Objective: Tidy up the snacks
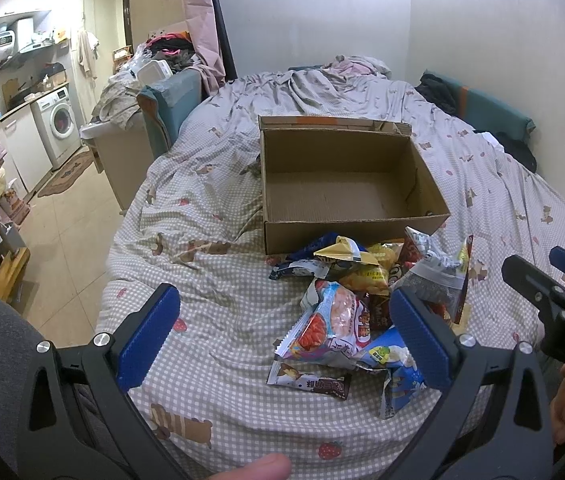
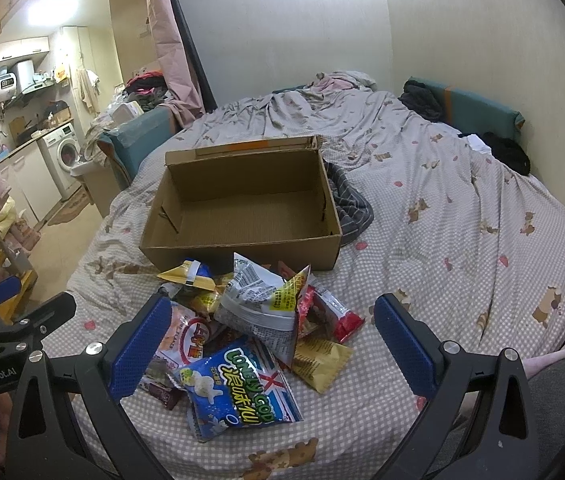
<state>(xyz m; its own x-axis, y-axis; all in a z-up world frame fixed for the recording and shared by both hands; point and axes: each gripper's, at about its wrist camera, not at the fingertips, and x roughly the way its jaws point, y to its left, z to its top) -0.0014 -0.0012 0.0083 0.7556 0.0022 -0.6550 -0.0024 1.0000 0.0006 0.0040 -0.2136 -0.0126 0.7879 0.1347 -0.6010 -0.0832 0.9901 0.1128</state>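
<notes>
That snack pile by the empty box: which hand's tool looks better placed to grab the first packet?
Probably the right tool: it is open with the blue packet and grey bag lying between its fingers. The left tool, also open, mostly frames bare bedsheet, the pile toward its right finger.

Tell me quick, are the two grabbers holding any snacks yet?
Left hand-held gripper: open, holding nothing, above the snack pile.
Right hand-held gripper: open, holding nothing, above the same pile.

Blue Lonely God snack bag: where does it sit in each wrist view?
Left wrist view: blue Lonely God bag, lower right, partly behind the left tongs' right finger.
Right wrist view: blue Lonely God bag, lower centre, front of the pile, label readable.
Shared landmark: empty cardboard box just behind the pile.
</notes>
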